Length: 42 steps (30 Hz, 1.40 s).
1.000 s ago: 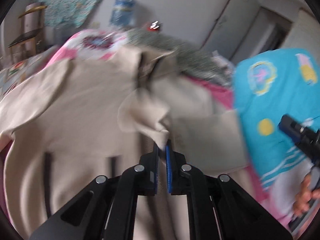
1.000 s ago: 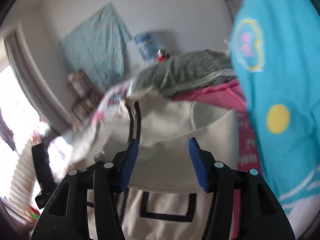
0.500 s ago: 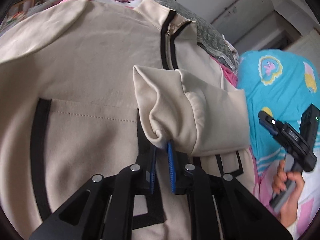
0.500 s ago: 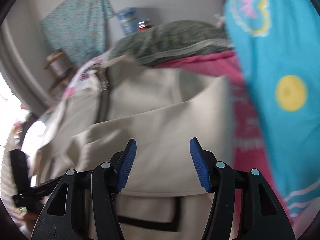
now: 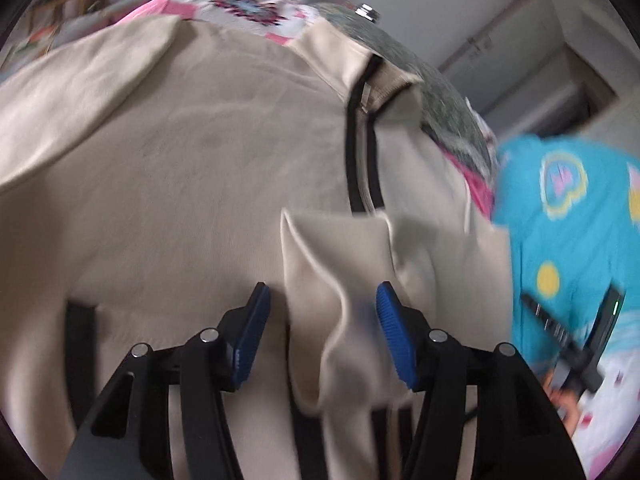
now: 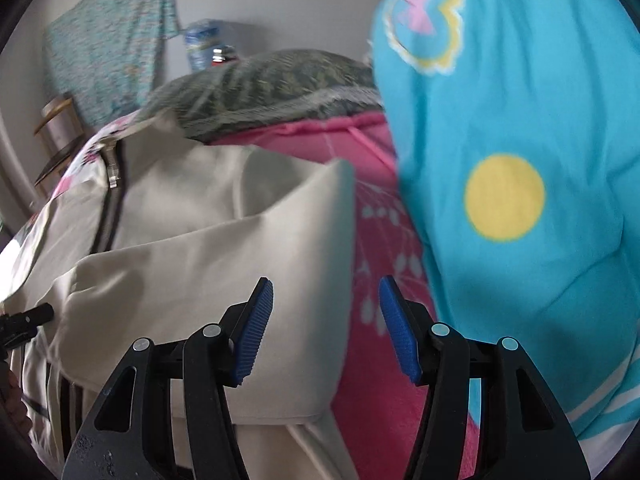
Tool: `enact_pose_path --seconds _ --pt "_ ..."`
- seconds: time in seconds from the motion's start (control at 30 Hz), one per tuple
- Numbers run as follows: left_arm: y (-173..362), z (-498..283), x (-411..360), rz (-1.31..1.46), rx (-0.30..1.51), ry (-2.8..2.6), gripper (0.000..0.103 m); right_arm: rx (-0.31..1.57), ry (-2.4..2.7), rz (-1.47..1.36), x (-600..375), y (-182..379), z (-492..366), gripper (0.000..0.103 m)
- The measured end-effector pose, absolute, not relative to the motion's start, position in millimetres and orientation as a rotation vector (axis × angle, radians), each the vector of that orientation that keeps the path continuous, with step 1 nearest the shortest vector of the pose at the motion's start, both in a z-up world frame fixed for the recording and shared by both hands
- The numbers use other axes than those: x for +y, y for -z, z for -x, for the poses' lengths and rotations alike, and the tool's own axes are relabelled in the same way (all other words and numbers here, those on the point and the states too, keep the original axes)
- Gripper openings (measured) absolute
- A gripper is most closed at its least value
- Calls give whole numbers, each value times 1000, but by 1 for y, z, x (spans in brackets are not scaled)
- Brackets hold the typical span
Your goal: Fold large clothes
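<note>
A beige zip-up jacket [image 5: 192, 184] with black trim lies spread on the bed, its zipper [image 5: 362, 152] running up to the collar. One sleeve [image 5: 332, 272] is folded across the front. Its bunched cuff stands between the blue pads of my left gripper [image 5: 323, 286], whose jaws are opening and no longer press on the cloth. In the right wrist view my right gripper [image 6: 326, 280] hangs open over the outer fold of that sleeve [image 6: 224, 264] and the pink sheet [image 6: 376, 240], with nothing pinched. The right gripper [image 5: 568, 340] also shows at the left wrist view's right edge.
A person in a turquoise patterned top [image 6: 520, 160] stands close on the right. A grey-green pillow [image 6: 272, 84] lies past the collar, with a blue bottle [image 6: 204, 44] behind it. A wooden shelf [image 6: 60, 128] and a hung cloth [image 6: 112, 48] stand by the far wall.
My left gripper was shut on the sleeve cuff and has spread apart, leaving the cuff loose between the pads. Both grippers have sunk closer to the jacket; the right one now sits over the sleeve's outer edge.
</note>
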<state>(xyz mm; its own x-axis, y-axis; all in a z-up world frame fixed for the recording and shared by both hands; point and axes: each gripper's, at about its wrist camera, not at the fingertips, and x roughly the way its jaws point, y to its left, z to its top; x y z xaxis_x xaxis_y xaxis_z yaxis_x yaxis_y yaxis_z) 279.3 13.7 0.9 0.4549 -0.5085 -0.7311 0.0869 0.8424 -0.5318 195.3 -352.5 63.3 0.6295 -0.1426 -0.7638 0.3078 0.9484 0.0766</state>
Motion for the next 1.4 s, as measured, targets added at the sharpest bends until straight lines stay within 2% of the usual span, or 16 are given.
enact_pose_path --seconds 0.03,0.07,0.1,0.13,0.27,0.53,0.93,1.1,1.27,1.4 --pt "-1 -281 12 475 1034 376 53 857 260 -236 -357 -61 -195 54" --pt "-2 -283 10 481 1023 374 47 859 253 -256 -359 -60 -195 54" --pt "-4 -284 6 459 1017 371 33 859 240 -274 -360 -58 -195 54" --pt "-7 -284 -3 371 1014 349 8 854 225 -276 -357 -58 -195 54" --pt "-35 -268 -21 175 877 273 7 820 135 -215 -334 -62 -194 54" --pt "-89 -264 26 170 676 -20 7 788 -13 -70 -279 -71 -200 55" --pt "-66 -297 45 20 714 -28 8 792 -89 -138 -265 -66 -222 55" --pt "-47 -321 48 -41 803 -93 14 958 -77 -198 -277 -34 -247 56" --pt "-42 -322 61 -79 856 -254 16 943 -123 -177 -274 -40 -231 57" --pt "-51 -307 56 -70 799 -246 16 974 -118 -27 -255 -32 -230 55"
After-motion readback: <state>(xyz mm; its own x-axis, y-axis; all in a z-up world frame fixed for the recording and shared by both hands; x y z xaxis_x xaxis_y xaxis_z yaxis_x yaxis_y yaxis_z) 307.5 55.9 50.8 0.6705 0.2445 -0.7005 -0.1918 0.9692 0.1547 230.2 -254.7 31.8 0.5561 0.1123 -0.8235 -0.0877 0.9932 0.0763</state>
